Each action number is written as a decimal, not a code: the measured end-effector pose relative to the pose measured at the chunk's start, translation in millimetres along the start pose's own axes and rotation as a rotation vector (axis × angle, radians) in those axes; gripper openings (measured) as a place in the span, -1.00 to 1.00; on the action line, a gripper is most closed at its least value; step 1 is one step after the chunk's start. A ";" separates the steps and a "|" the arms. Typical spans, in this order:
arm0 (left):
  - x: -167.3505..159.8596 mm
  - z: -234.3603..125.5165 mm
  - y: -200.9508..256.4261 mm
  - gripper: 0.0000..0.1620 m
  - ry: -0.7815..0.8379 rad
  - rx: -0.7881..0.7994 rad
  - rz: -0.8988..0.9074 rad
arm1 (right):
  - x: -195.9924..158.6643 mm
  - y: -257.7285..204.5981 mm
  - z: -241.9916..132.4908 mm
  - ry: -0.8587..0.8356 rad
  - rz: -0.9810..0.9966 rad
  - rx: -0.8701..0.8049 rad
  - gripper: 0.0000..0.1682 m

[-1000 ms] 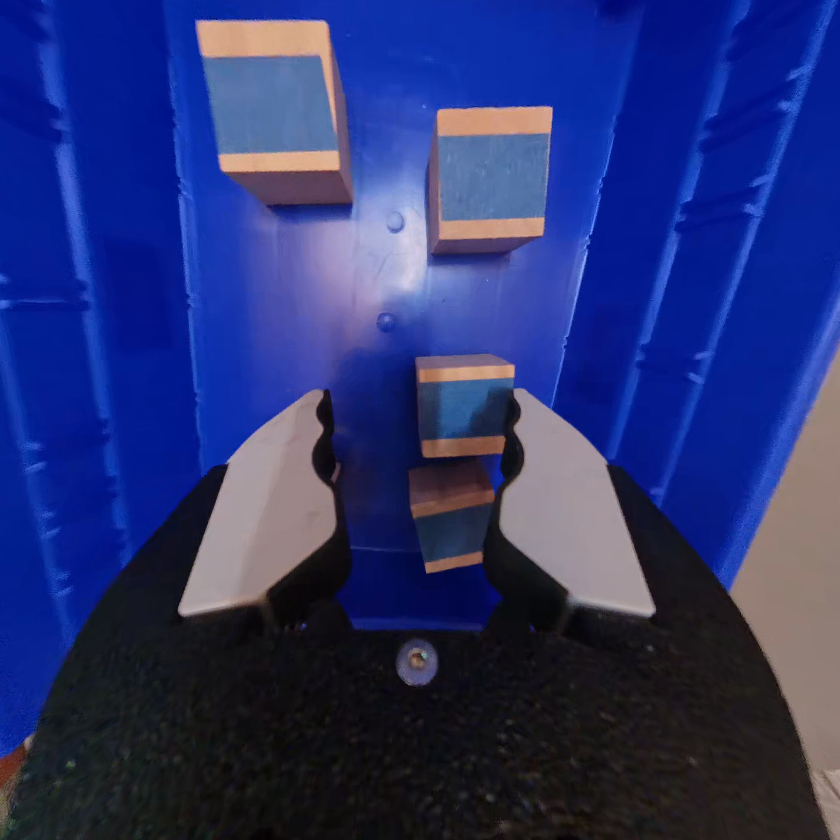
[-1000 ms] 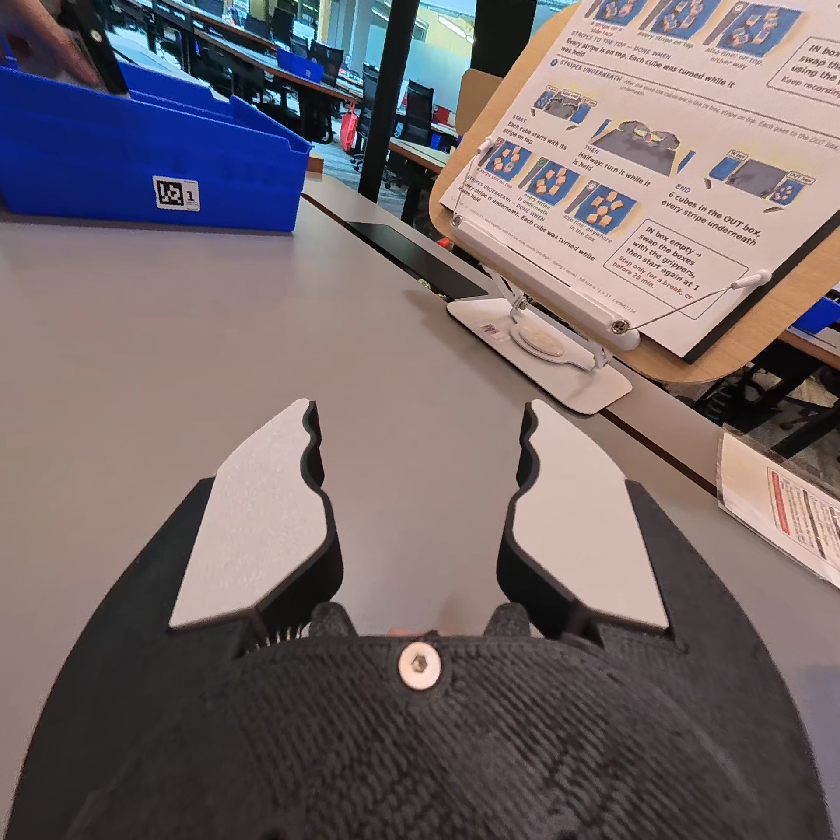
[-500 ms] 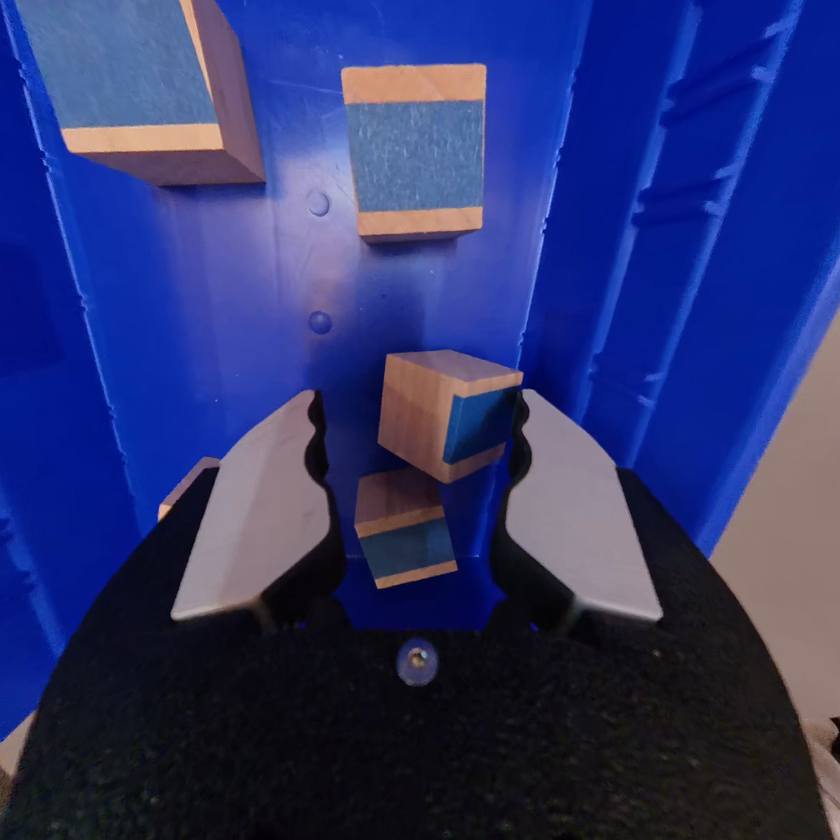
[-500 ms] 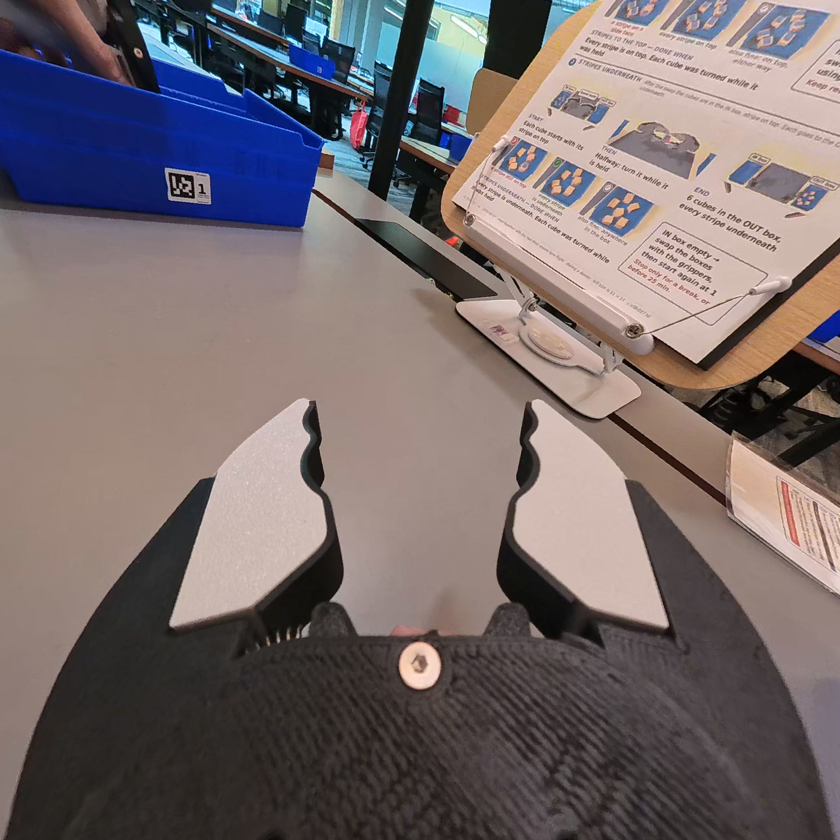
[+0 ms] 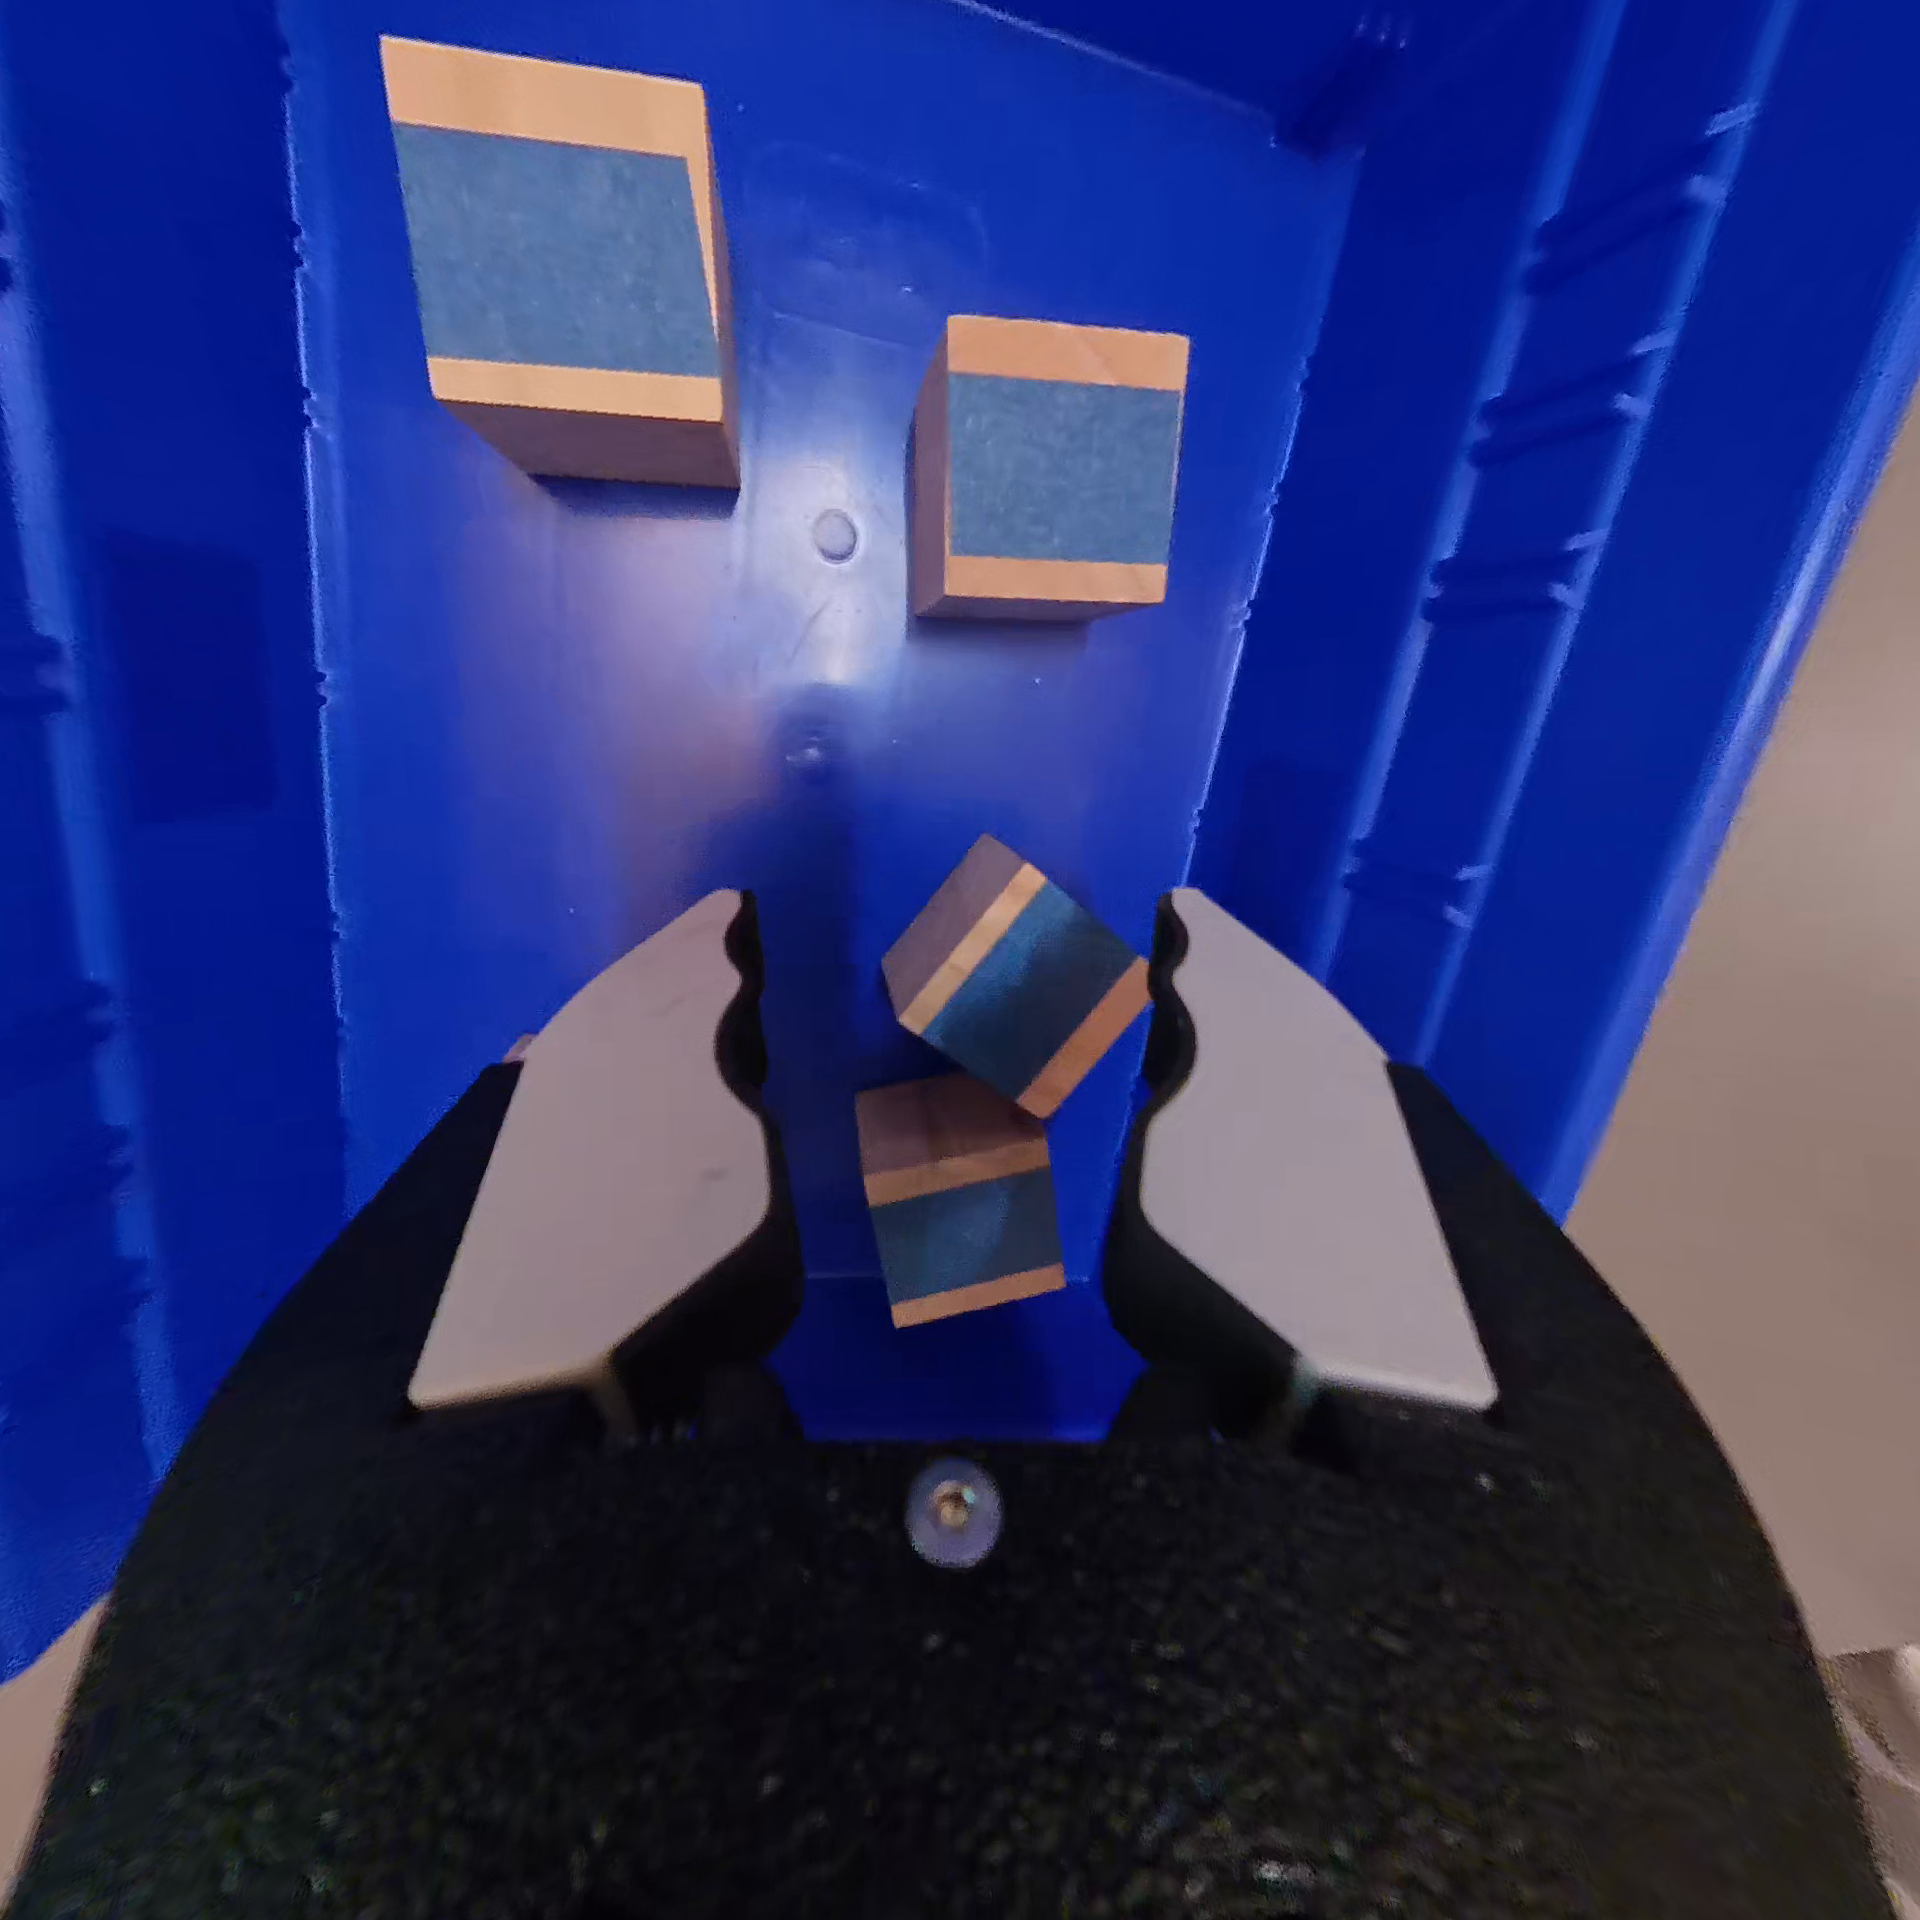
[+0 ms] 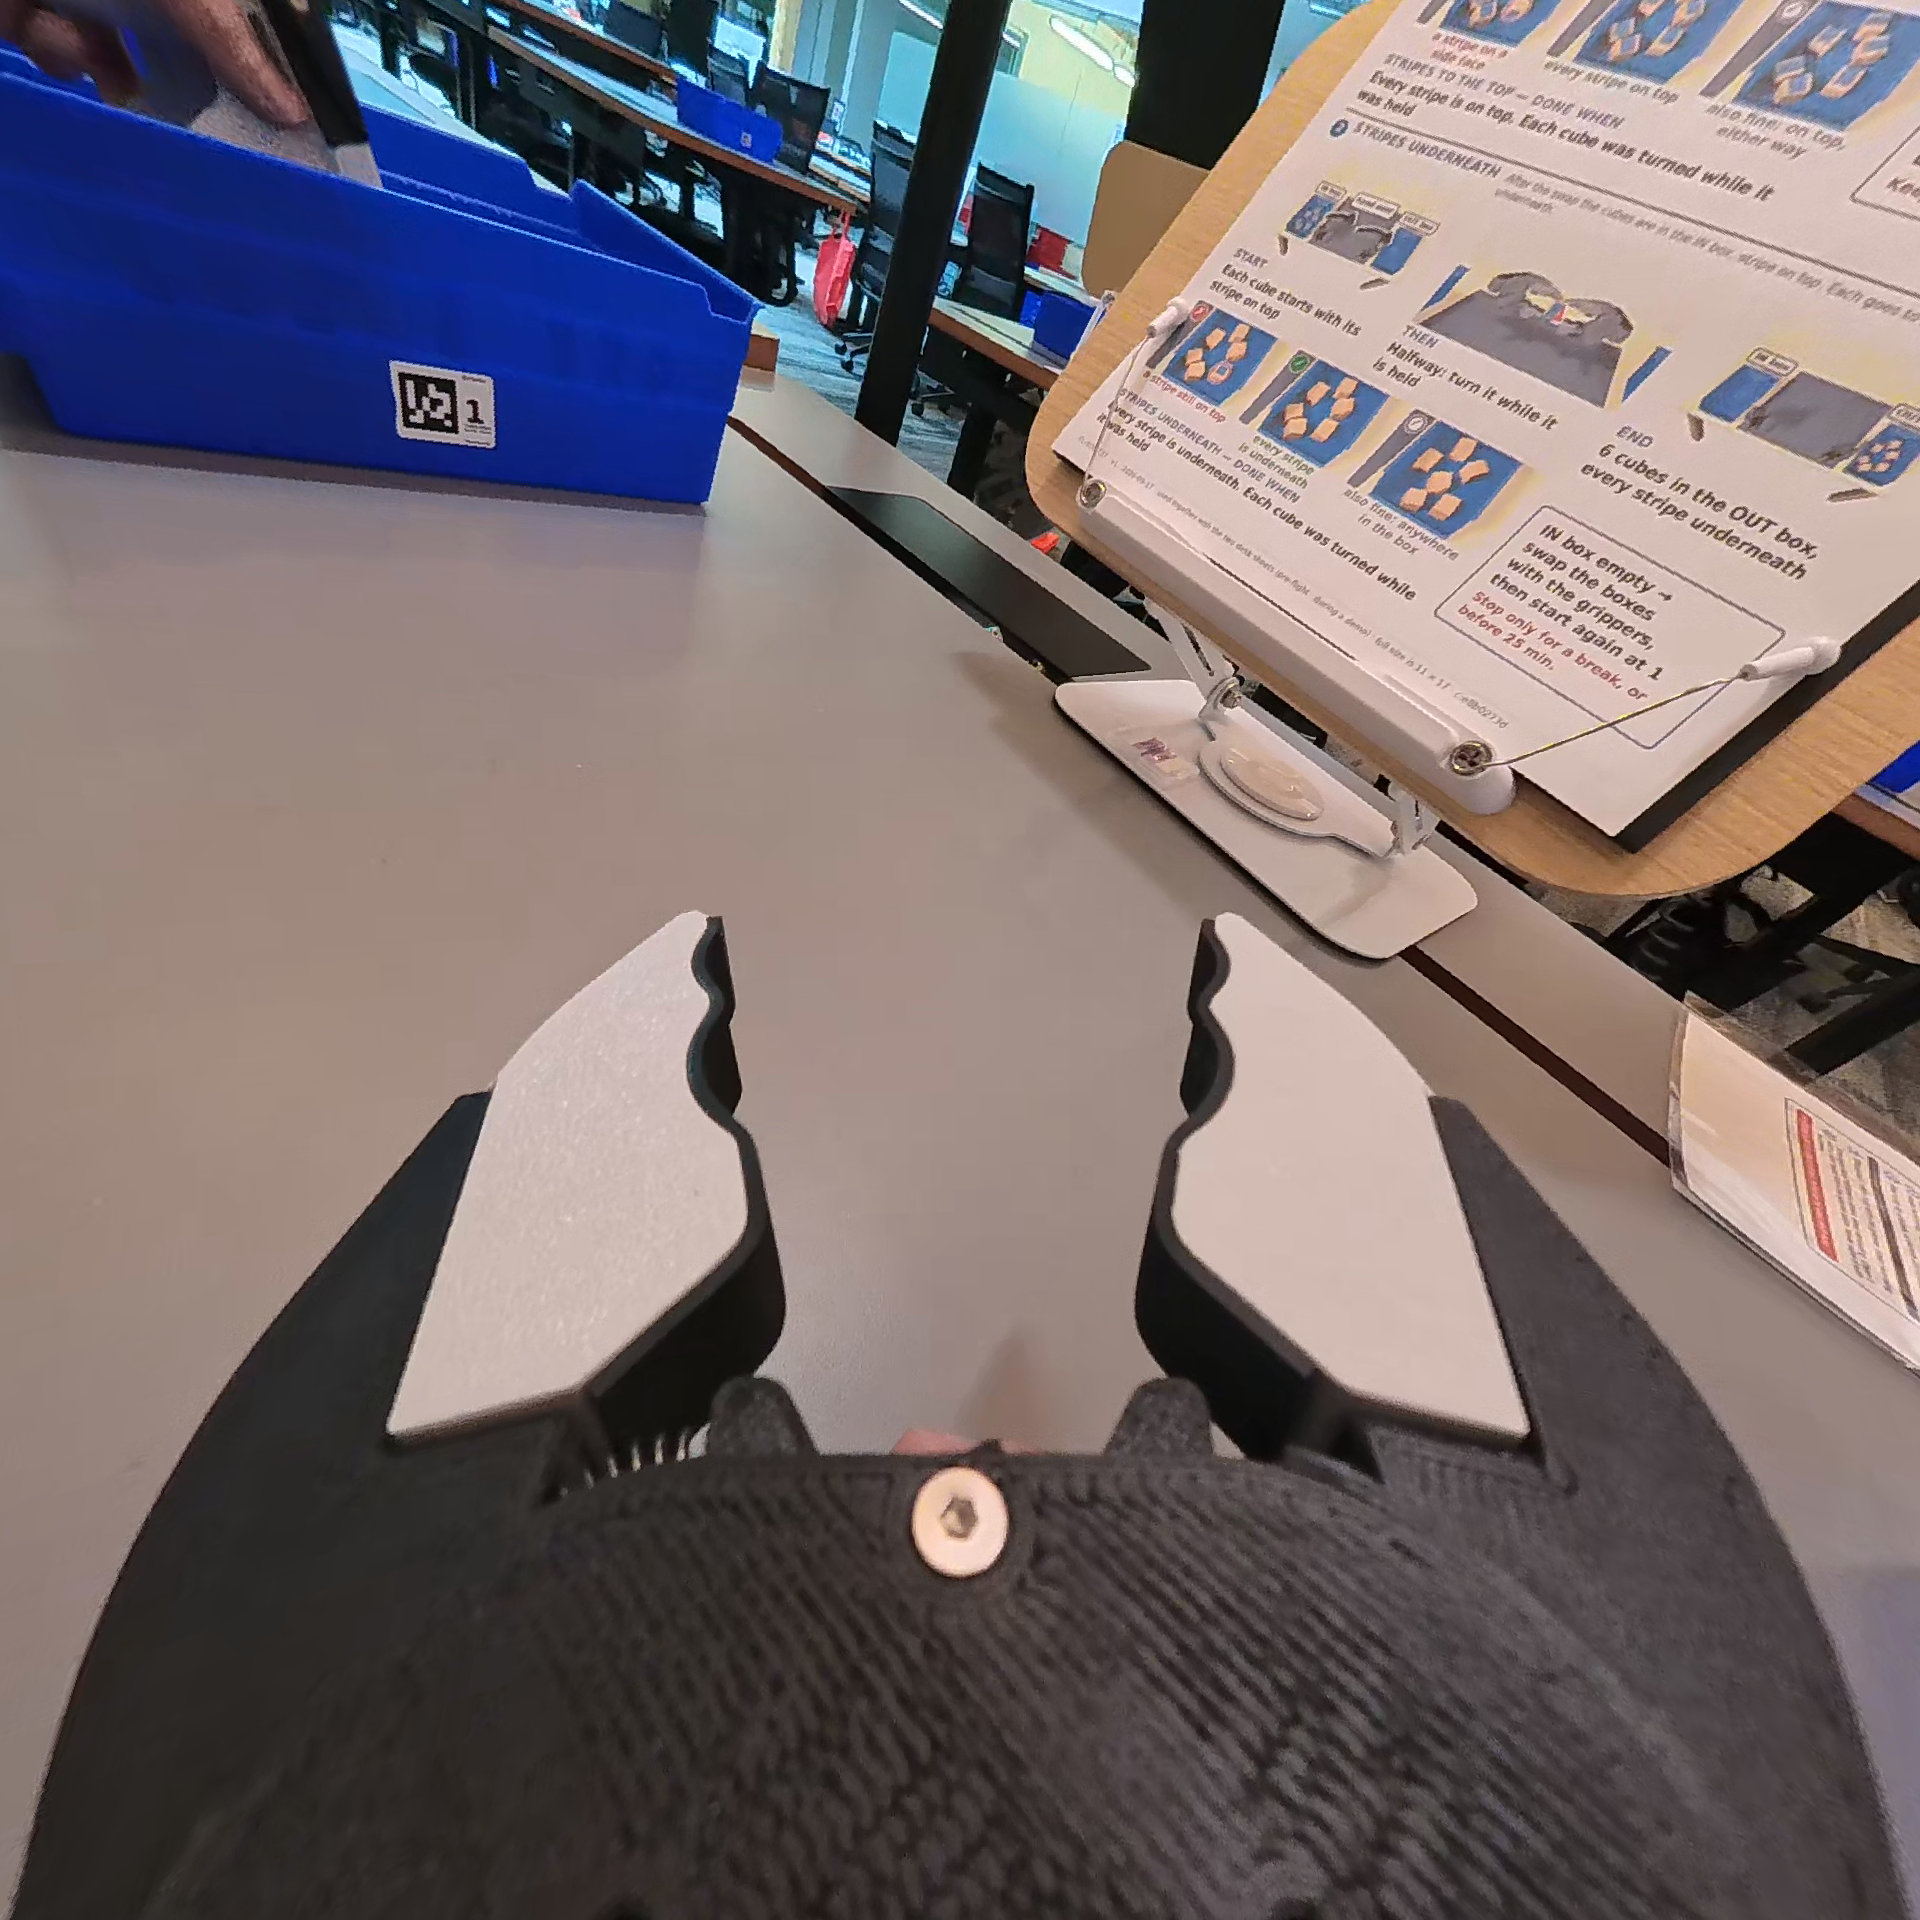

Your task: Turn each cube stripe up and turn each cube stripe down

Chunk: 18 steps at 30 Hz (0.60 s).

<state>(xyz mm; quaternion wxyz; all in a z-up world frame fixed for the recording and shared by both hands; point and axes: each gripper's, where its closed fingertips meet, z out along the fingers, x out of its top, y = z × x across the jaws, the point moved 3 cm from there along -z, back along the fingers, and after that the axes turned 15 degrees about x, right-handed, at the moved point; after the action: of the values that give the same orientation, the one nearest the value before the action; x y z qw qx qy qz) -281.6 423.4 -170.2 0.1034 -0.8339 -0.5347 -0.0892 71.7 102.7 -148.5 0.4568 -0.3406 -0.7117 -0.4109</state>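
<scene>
Left tongs (image 5: 954, 997) released above blue bin (image 5: 1351, 623) — four striped cubes on bin floor; tilted cube (image 5: 1018, 977) between fingertips, touching cube below (image 5: 961, 1205), not gripped. Right tongs (image 6: 961, 1029) released over grey surface (image 6: 416, 779), holding nothing. Far left — second blue bin (image 6: 312, 312) with black-and-white marker label (image 6: 444, 405). Right: printed instruction sheet (image 6: 1558, 364) on stand.

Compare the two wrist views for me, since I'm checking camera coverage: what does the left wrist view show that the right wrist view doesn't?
Only the left wrist view shows the bin's inside with four striped cubes: two far ones, a skewed one and a near one between the open left claw. Only the right wrist view shows the grey table, a document stand and the bins' outside. Both share an open, empty claw.
</scene>
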 end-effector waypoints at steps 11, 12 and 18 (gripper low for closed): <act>-8.2 8.3 4.9 -0.07 -0.006 0.156 0.219 | -1.0 -1.1 -1.4 -0.010 -0.010 -0.001 0.01; -8.2 6.8 4.9 -0.06 0.006 0.158 0.287 | -0.9 -1.5 -1.2 -0.012 -0.012 0.001 0.01; -20.9 0.2 3.6 -0.01 0.001 0.198 0.764 | -1.4 -4.5 1.3 -0.038 -0.042 0.009 0.01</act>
<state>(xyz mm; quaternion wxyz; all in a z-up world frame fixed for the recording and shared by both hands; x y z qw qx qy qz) -286.9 403.8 -176.1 0.2096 -0.9588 -0.1918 0.0072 67.9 101.8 -151.4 0.4362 -0.3312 -0.7289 -0.4107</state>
